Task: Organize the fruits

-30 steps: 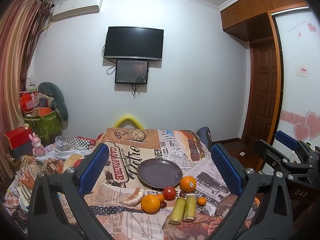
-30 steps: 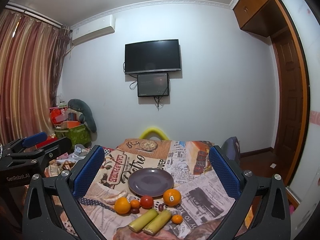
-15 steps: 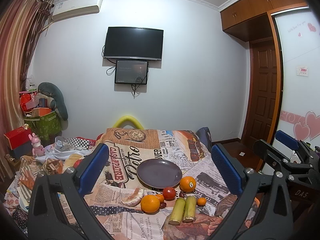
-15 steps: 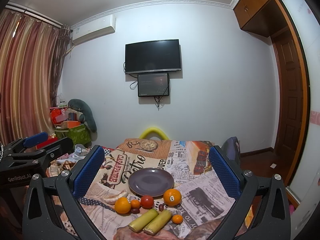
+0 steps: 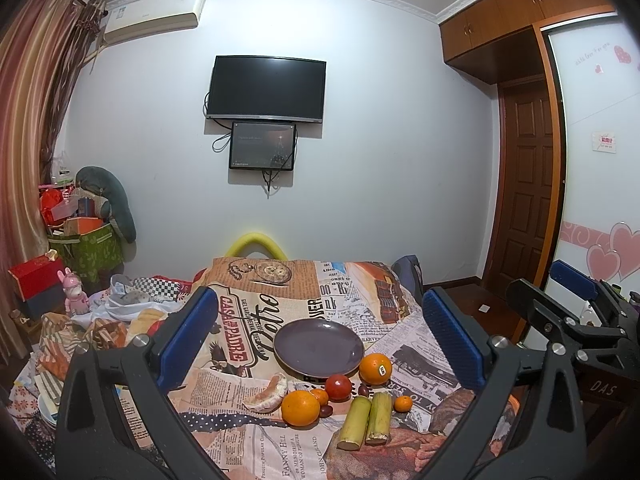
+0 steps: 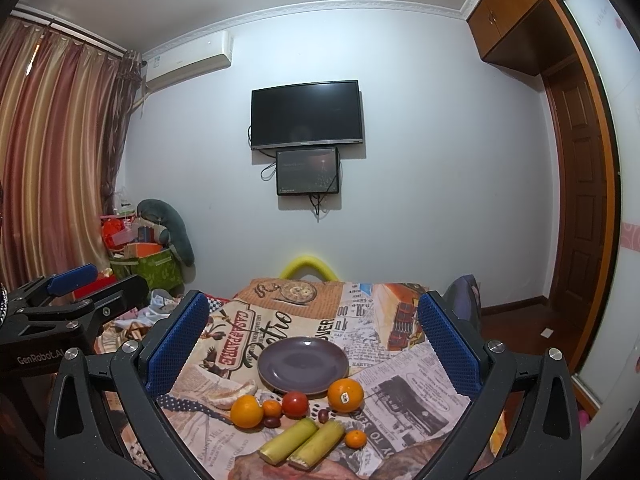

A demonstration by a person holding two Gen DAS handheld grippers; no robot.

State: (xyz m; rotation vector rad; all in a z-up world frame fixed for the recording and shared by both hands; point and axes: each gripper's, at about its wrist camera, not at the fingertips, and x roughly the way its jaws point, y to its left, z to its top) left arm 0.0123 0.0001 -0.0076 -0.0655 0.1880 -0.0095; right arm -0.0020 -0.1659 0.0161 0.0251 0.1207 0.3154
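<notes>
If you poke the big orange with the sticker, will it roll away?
Probably. The round stickered orange sits loose on the wrinkly newspaper-print cloth, so a poke would likely roll it, maybe against the purple plate beside it. Its smooth, firm-looking peel might slip between hard jaws.

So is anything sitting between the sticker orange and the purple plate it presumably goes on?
Nothing visible. The sticker orange lies at the near right rim of the purple plate, whose surface is bare. The tomato sits to its left, off that path.

Sticker (image 6: 344, 396) print on the orange (image 6: 345, 395) is unreadable; tablecloth (image 6: 416, 396) near edge is cut off
</notes>
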